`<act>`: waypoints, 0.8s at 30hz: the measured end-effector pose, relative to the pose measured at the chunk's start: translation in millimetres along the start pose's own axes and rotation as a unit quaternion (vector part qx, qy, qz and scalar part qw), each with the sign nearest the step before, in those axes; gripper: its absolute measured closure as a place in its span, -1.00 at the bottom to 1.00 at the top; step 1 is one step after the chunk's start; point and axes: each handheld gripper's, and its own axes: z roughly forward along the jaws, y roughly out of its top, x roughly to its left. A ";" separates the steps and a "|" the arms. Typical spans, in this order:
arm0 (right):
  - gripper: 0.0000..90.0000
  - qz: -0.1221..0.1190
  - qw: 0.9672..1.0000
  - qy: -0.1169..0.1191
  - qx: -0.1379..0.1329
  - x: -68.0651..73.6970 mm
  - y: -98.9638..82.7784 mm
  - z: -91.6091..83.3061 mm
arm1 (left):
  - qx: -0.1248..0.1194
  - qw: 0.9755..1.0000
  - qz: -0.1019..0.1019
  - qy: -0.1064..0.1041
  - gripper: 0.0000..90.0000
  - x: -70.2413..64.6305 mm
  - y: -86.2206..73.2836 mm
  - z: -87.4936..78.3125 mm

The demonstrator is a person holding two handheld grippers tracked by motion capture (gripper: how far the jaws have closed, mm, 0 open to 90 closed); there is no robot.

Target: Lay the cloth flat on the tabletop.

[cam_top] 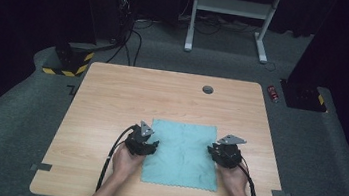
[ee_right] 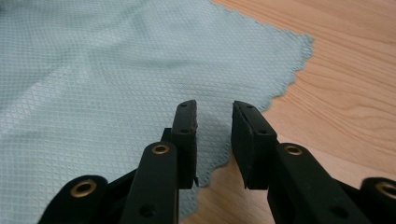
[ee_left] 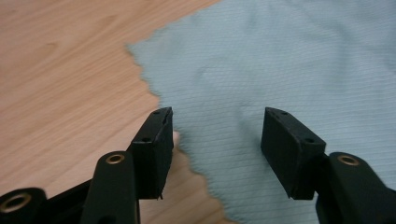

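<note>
Flanking a teal cloth [cam_top: 183, 154] on the table [cam_top: 111, 100], left tongs [ee_left: 215, 135] spread, right tongs [ee_right: 214, 135] narrowly parted.

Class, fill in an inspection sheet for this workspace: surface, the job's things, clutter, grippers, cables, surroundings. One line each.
Surface: wooden table, with a round grommet near the far edge.
Job's things: teal cloth spread flat, slightly wrinkled.
Clutter: nothing seen on the table.
Grippers: left gripper at the cloth's left edge, jaws wide apart; right gripper at its right edge, jaws narrowly apart. Neither holds cloth.
Cables: black cable trails from each gripper toward the person.
Surroundings: grey carpet, white desk frame, dark curtains.
</note>
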 end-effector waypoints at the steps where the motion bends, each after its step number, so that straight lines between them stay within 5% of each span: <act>1: 0.55 0.004 1.000 -0.003 0.004 -0.3 -0.1 -1.0 | 0.003 1.000 -0.003 0.000 -0.03 1.8 -0.2 -0.8; 8: 0.45 0.006 1.000 0.018 -0.014 15.0 -2.8 -10.4 | -0.011 0.999 -0.010 -0.031 -0.07 -11.1 -5.9 -12.6; 12: 0.41 -0.011 0.999 0.029 -0.021 31.7 -5.7 -14.2 | -0.008 0.999 0.005 -0.034 -0.10 -21.7 -12.1 -13.9; 15: 0.39 -0.025 0.999 0.025 -0.012 38.5 -9.5 -12.2 | -0.019 0.999 -0.002 -0.036 -0.11 -22.3 -20.0 -15.4; 24: 0.32 -0.025 0.999 0.029 -0.022 34.4 -19.5 -13.5 | -0.036 0.999 -0.010 -0.031 -0.18 -18.9 -31.6 -20.8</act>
